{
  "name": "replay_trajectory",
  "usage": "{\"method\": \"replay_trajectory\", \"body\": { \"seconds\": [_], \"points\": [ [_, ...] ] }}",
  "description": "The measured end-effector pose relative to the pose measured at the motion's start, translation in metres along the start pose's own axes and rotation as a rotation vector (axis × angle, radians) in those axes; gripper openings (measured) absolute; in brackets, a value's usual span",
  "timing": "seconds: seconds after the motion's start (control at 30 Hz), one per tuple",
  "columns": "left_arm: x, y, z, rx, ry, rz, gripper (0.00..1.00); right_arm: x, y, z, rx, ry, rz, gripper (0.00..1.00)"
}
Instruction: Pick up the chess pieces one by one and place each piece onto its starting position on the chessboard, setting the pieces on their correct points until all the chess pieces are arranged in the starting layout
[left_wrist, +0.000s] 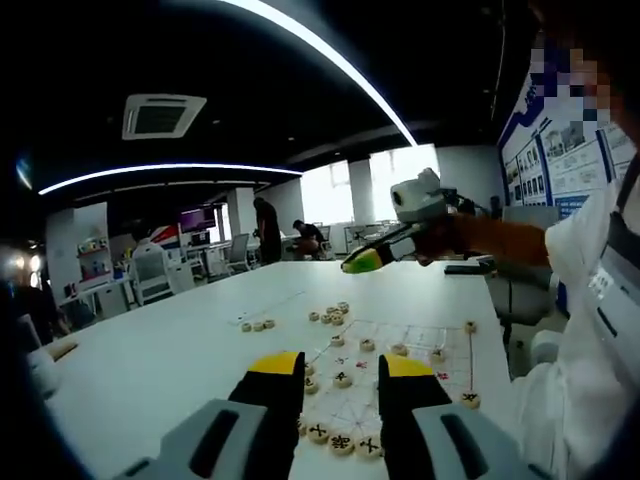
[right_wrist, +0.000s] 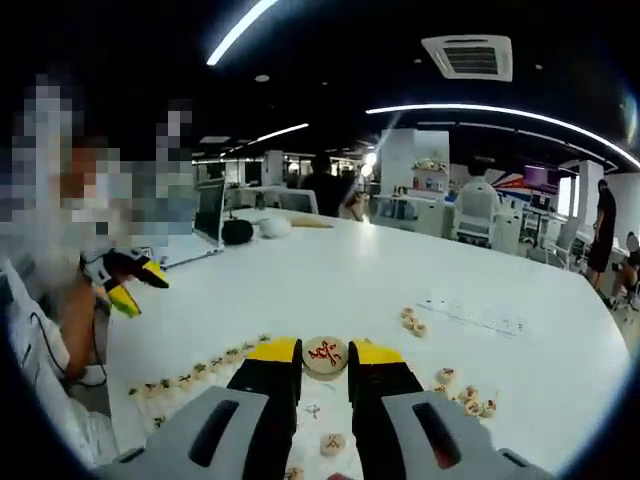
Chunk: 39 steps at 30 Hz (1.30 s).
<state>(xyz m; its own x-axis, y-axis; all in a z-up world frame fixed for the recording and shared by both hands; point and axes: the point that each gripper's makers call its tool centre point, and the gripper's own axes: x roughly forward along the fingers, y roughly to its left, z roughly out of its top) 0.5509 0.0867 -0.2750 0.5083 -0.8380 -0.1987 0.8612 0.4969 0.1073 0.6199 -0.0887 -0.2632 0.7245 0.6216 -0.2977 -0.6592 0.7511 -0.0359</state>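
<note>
Grip matters: my right gripper (right_wrist: 324, 352) clamps a red-marked xiangqi piece (right_wrist: 325, 355) above the chessboard (left_wrist: 415, 335); I'd lower it level onto its point. Left gripper (left_wrist: 340, 366) hangs open, empty.

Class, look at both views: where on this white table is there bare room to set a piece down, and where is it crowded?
Bare: the wide stretch of table beyond the right claw, toward the dark bag. Also the near-left table area beside the left claw. Crowded: the chessboard with its pieces, and the loose pile past it.
</note>
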Motion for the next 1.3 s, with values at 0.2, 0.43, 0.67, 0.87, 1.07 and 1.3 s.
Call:
{"method": "replay_trajectory", "body": {
  "seconds": [0.2,0.43,0.67,0.87,1.07,1.3],
  "points": [
    [-0.002,-0.002,0.001,0.006,-0.002,-0.004,0.31,-0.031,0.024,-0.030,-0.002,-0.002,0.014,0.20],
    [0.000,0.001,-0.001,0.003,0.004,0.002,0.31,-0.056,0.073,-0.097,-0.013,0.140,0.148,0.20],
    [0.000,-0.002,0.000,0.004,-0.001,-0.004,0.31,-0.084,0.099,-0.151,-0.055,0.244,0.209,0.20],
    [0.005,-0.007,-0.004,0.004,0.012,-0.021,0.31,-0.087,0.111,-0.164,-0.104,0.279,0.244,0.20],
    [0.005,-0.007,-0.003,0.002,0.009,-0.022,0.31,-0.082,0.112,-0.163,-0.100,0.266,0.257,0.20],
    [0.006,-0.006,-0.005,-0.005,0.012,-0.023,0.31,-0.082,0.115,-0.169,-0.093,0.269,0.270,0.20]
  ]
}}
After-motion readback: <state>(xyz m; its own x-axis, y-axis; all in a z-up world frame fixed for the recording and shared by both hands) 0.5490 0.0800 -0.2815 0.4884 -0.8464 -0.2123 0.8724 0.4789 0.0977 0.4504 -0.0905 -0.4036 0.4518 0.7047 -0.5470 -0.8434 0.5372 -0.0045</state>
